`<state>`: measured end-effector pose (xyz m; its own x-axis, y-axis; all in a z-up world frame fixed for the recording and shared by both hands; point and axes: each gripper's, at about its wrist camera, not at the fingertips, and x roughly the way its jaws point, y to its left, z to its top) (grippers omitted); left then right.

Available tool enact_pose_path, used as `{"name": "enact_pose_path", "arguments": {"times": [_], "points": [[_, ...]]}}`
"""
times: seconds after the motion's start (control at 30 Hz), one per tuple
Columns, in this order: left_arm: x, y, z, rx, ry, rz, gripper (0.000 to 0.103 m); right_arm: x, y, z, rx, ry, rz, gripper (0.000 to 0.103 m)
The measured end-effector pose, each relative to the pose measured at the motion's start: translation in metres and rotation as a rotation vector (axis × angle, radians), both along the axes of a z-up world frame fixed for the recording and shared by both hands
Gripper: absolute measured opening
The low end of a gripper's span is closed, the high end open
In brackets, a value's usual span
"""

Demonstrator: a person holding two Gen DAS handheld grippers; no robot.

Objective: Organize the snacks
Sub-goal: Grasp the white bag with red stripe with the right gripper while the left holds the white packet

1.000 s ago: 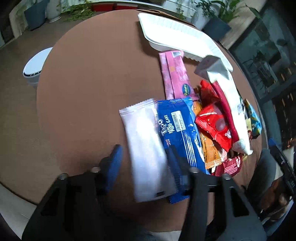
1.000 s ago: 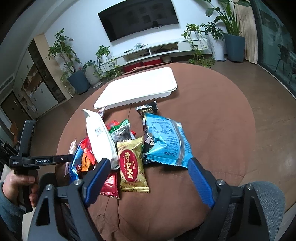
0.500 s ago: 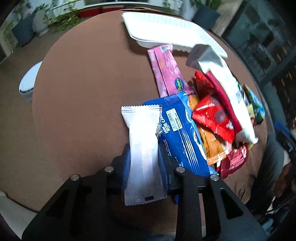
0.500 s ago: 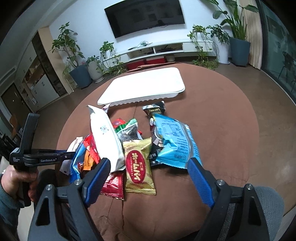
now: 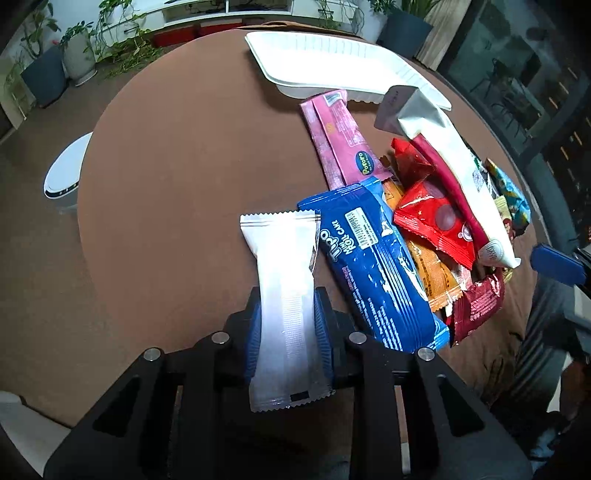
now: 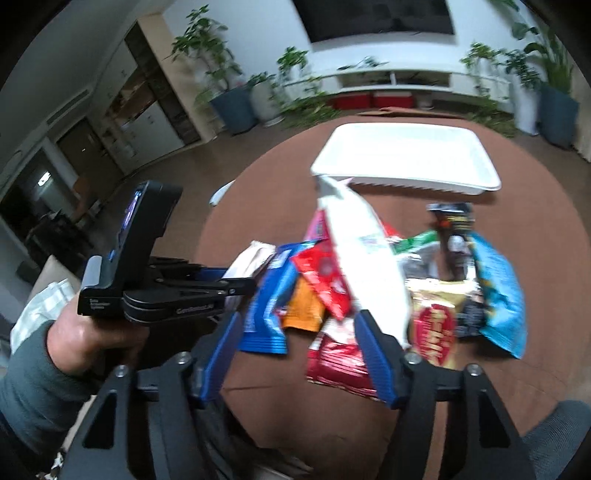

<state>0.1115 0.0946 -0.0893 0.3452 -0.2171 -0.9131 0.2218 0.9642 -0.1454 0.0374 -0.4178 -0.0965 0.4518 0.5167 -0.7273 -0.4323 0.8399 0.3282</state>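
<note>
Left gripper (image 5: pixel 287 312) angled down (closing) on white packet (image 5: pixel 284 280)

Potted plants (image 6: pixel 229 92) along white wall, wall-mounted television (image 6: pixel 376 16)

1. The left wrist view is sharp and evenly lit; the white wrapper (image 5: pixel 286 306) near the lower middle glares, washed almost blank.
2. The right wrist view is smeared throughout by motion blur, with packet lettering unreadable.
3. Both frames bow strongly outward, with black corners.
4. The room at the upper left of the right view is dim.
</note>
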Motion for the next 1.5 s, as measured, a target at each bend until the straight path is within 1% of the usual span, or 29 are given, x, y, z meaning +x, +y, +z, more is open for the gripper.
{"name": "enact_pose_path", "arguments": {"times": [0.07, 0.17, 0.27, 0.4, 0.47, 0.53, 0.7, 0.9, 0.97, 1.03, 1.13, 1.23, 1.3, 1.4, 1.5], "points": [[-0.002, 0.004, 0.0, -0.015, -0.006, 0.001, 0.024, 0.008, -0.005, -0.002, -0.019, 0.001, -0.024, 0.064], [-0.008, 0.01, 0.004, -0.057, -0.021, 0.011, 0.024, 0.027, -0.023, -0.006, -0.046, 0.029, -0.069, 0.064], [-0.01, 0.015, 0.007, -0.101, -0.034, 0.027, 0.024, 0.045, -0.032, -0.005, -0.099, 0.016, -0.074, 0.064], [-0.013, 0.019, 0.006, -0.126, -0.038, 0.042, 0.024, 0.068, -0.022, -0.012, -0.181, 0.024, 0.001, 0.063], [-0.014, 0.022, 0.005, -0.145, -0.042, 0.051, 0.024, 0.071, -0.014, -0.015, -0.209, 0.034, 0.049, 0.055], [-0.014, 0.025, 0.003, -0.161, -0.04, 0.057, 0.024, 0.071, -0.007, -0.018, -0.218, 0.04, 0.093, 0.052], [-0.017, 0.028, -0.002, -0.184, -0.03, 0.064, 0.024, 0.077, 0.0, -0.022, -0.262, 0.025, 0.108, 0.052], [-0.017, 0.029, -0.004, -0.2, -0.031, 0.058, 0.024, 0.085, 0.013, -0.03, -0.351, 0.023, 0.149, 0.053], [-0.016, 0.029, -0.005, -0.204, -0.03, 0.056, 0.024, 0.089, 0.014, -0.031, -0.352, 0.031, 0.155, 0.053], [-0.017, 0.03, -0.005, -0.209, -0.03, 0.054, 0.024, 0.093, 0.012, -0.03, -0.327, 0.045, 0.16, 0.054], [-0.016, 0.03, -0.005, -0.214, -0.029, 0.051, 0.024, 0.104, 0.005, -0.029, -0.258, 0.105, 0.154, 0.055], [-0.016, 0.03, -0.005, -0.217, -0.029, 0.051, 0.024, 0.113, 0.0, -0.031, -0.216, 0.155, 0.129, 0.055], [-0.016, 0.03, -0.005, -0.217, -0.028, 0.051, 0.024, 0.117, 0.001, -0.032, -0.215, 0.177, 0.119, 0.055], [-0.017, 0.03, -0.004, -0.215, -0.028, 0.05, 0.024, 0.118, 0.006, -0.034, -0.245, 0.172, 0.122, 0.055], [-0.017, 0.03, -0.004, -0.215, -0.028, 0.05, 0.024, 0.119, 0.008, -0.034, -0.247, 0.174, 0.118, 0.054]]}}
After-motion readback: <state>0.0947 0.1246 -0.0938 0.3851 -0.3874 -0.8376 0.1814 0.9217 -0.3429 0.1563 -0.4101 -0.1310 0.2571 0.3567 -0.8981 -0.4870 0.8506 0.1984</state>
